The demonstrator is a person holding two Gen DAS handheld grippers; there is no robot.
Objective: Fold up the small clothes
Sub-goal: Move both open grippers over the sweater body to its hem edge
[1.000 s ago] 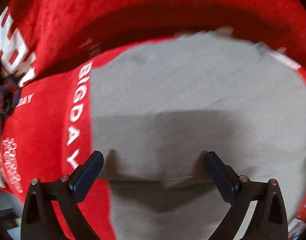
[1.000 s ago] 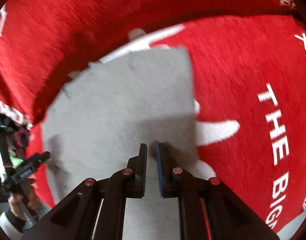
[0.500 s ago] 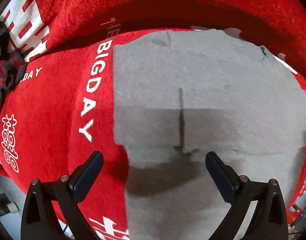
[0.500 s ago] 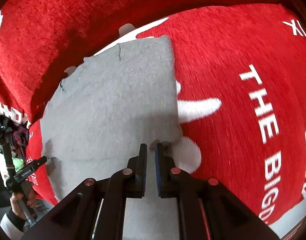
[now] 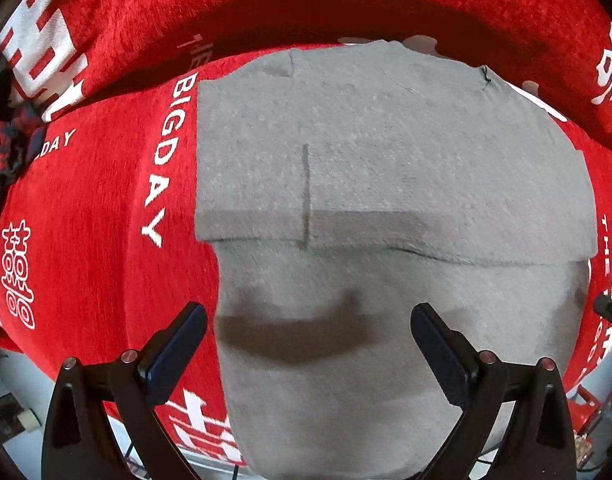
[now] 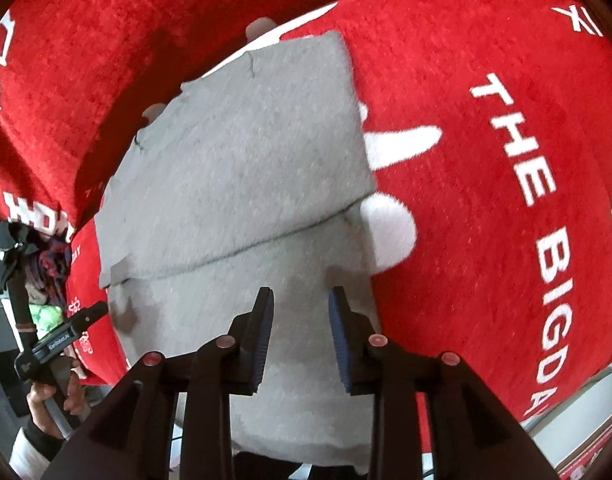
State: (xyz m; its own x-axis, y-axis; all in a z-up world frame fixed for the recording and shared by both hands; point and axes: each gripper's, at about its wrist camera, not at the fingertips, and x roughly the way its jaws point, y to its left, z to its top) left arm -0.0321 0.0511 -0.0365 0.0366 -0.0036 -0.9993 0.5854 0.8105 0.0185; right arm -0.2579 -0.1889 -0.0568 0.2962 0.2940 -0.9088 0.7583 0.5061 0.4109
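Your left wrist camera looks straight down, close over the grey garment point(image 5: 386, 152); your right one tilts steeply down from its other side. Both share its folded edge and the red cloth point(image 6: 466, 80).

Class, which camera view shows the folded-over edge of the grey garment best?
The left wrist view: the grey garment's folded-over edge runs nearly straight across the frame, unobstructed. The right wrist view shows the same edge slanted and foreshortened, just beyond the right gripper, whose jaws are opening with nothing between them.

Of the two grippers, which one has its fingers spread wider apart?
The left gripper: its fingers stand far apart above the folded grey garment. The right gripper shows a narrower gap, still opening, nothing between its fingers.
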